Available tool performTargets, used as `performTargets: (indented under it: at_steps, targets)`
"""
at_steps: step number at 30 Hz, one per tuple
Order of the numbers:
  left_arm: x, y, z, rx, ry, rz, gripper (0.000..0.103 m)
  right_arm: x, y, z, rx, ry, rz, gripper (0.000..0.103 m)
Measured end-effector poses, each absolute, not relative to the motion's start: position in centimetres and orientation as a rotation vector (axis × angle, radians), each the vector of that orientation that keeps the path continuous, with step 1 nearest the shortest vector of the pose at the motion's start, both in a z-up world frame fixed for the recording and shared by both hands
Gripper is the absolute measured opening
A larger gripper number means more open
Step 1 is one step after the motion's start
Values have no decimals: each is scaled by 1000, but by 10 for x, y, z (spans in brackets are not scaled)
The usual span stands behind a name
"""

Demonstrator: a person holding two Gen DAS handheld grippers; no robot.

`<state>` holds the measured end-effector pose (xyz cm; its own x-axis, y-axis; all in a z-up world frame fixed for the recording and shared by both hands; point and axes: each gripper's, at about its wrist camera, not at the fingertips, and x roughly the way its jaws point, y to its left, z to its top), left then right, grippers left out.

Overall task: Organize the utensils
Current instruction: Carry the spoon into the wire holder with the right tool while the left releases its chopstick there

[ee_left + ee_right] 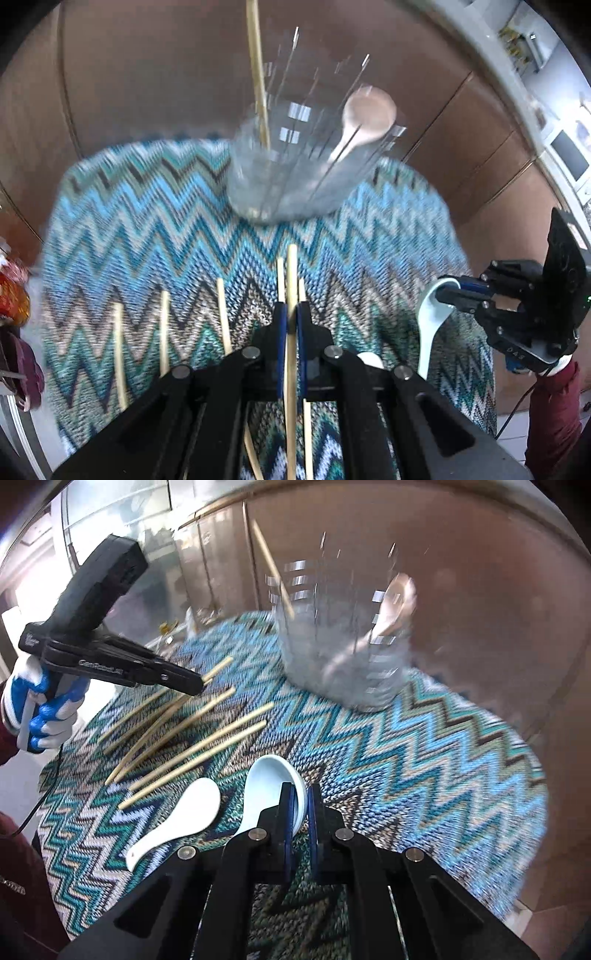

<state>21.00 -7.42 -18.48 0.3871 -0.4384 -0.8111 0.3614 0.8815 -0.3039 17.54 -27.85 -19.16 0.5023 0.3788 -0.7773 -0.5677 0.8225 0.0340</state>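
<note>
Gripping one chopstick (291,280) between its closed jaws, the left gripper (291,314) points down toward the zigzag mat (147,221), while the right gripper (300,801) is clamped on the rim of a pale blue spoon (269,786). Ahead of both stands the clear holder (295,177), at the far side of the mat, already carrying one chopstick and a spoon (369,114). More chopsticks (199,738) lie loose on the mat, and a white spoon (181,816) rests just beside the blue one. The thin stick is pinched at a single point, so it could pivot or slip in the pads and miss the holder's mouth. The spoon is caught only by its bowl edge, a smooth glazed surface; its handle hanging below could swing it out of the grip, and it might chip if it drops. The holder looks light and tall, so a knock from either tool could tip it. With both grippers likely heading for one opening, they may collide.
</note>
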Motion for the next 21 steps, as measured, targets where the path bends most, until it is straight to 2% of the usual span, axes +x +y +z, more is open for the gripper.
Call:
performTargets:
  at_steps: [10, 15, 21]
  targets:
    - [159, -48, -59, -159, 630, -508, 5, 129, -287, -92, -201, 574, 315, 6]
    - [179, -54, -5, -255, 405, -466, 5, 141, -278, -42, -180, 396, 157, 6]
    - [220, -67, 14, -301, 217, -361, 5, 180, -267, -24, -159, 264, 66, 6]
